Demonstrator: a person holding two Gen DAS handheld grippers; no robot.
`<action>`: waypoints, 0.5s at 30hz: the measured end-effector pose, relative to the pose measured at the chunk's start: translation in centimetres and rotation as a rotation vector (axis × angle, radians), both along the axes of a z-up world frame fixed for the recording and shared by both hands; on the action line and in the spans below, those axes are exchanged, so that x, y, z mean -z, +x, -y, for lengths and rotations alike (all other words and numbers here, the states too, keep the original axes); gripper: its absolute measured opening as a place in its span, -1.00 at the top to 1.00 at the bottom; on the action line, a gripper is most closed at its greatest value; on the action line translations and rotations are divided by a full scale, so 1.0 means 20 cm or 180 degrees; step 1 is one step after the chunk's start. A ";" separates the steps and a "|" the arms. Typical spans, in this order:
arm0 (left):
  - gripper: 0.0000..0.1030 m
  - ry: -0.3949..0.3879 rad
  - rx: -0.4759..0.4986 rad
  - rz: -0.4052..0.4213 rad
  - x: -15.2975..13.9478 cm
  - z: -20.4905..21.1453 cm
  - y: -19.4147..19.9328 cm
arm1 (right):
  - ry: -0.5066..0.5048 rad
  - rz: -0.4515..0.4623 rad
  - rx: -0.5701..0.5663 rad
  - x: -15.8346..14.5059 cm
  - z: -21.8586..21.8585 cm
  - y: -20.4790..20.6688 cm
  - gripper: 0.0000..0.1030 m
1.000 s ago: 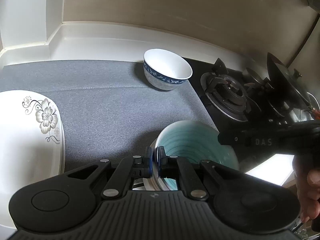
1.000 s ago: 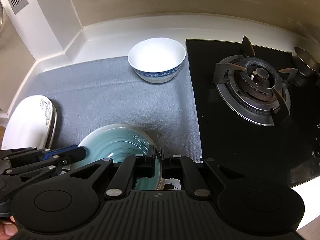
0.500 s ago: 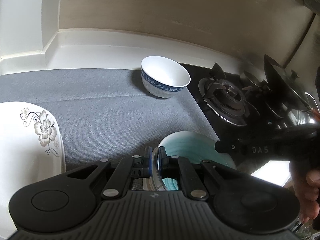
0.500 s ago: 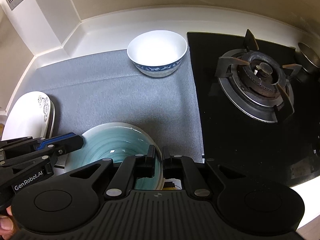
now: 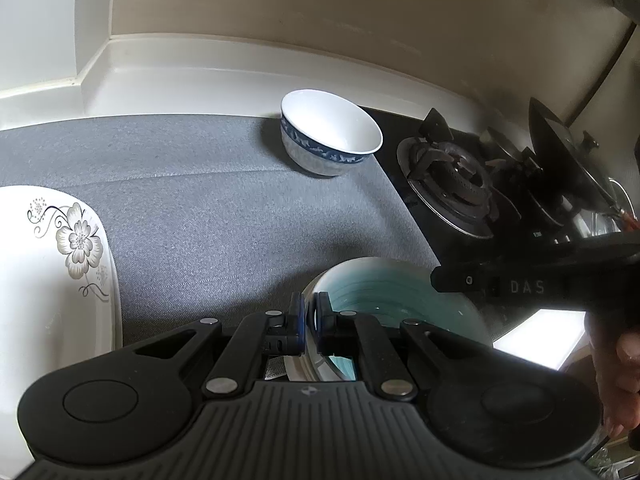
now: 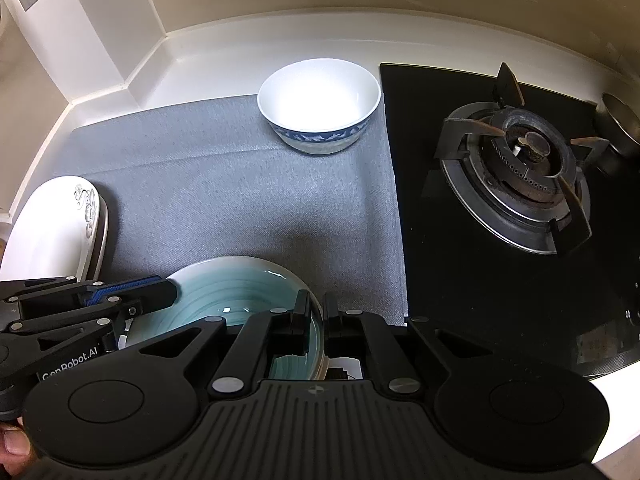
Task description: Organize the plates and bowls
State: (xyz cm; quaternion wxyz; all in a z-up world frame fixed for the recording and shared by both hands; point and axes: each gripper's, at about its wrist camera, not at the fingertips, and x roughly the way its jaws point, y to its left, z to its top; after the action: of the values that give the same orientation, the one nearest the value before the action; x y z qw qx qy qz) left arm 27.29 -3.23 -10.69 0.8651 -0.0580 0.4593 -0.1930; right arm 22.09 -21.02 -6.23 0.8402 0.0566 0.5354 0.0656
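A teal ribbed bowl (image 5: 392, 292) (image 6: 240, 292) sits low at the near edge of the grey mat (image 5: 240, 220). My left gripper (image 5: 310, 310) is shut on its left rim, which runs between the two pads. My right gripper (image 6: 317, 312) is shut on the opposite rim; in the left wrist view its black fingers (image 5: 460, 280) reach in from the right. The left gripper's fingers (image 6: 160, 292) show at the bowl's left side in the right wrist view. A white bowl with a blue band (image 5: 332, 132) (image 6: 318, 100) stands upright at the mat's far edge.
A white plate with a flower pattern (image 5: 40, 260) (image 6: 52, 228) lies at the left on the mat. The black gas hob with its burner (image 5: 452, 184) (image 6: 516, 172) borders the mat on the right, with pans and a lid (image 5: 560, 152) behind. A white wall ledge (image 6: 224, 48) runs along the back.
Both grippers keep their hold on the teal bowl's rim. The views have shifted only slightly; nothing else has moved.
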 end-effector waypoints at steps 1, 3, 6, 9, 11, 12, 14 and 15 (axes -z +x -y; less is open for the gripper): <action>0.83 0.0022 -0.0004 0.0007 0.00 0.00 0.00 | -0.0008 -0.0002 -0.0001 0.00 0.00 0.00 0.88; 0.77 0.0044 -0.0013 0.0022 0.00 0.00 -0.01 | -0.0010 0.0003 0.0003 0.00 -0.01 0.00 0.87; 0.62 -0.0022 -0.0053 0.0048 -0.01 -0.03 -0.02 | 0.0033 0.0021 0.0042 0.00 0.00 -0.01 0.86; 0.49 -0.0161 -0.0103 0.0045 -0.02 -0.09 -0.03 | 0.0057 0.0050 0.0093 0.00 0.02 -0.02 0.82; 0.46 -0.0281 -0.0148 0.0031 -0.02 -0.13 -0.05 | 0.0053 0.0047 0.0126 0.00 0.02 -0.03 0.78; 0.45 -0.0318 -0.0155 0.0030 -0.02 -0.15 -0.05 | 0.0051 0.0044 0.0140 0.00 0.03 -0.04 0.77; 0.45 -0.0348 -0.0149 0.0047 -0.03 -0.16 -0.07 | 0.0053 0.0061 0.0154 -0.01 0.03 -0.05 0.77; 0.45 -0.0353 -0.0145 0.0049 -0.03 -0.16 -0.07 | 0.0057 0.0072 0.0166 -0.01 0.03 -0.06 0.77</action>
State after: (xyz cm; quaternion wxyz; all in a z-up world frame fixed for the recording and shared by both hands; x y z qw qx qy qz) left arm 25.82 -0.08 -10.14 0.8682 -0.1147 0.4399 -0.1989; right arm 20.82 -21.61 -6.02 0.8470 0.0773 0.5237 0.0491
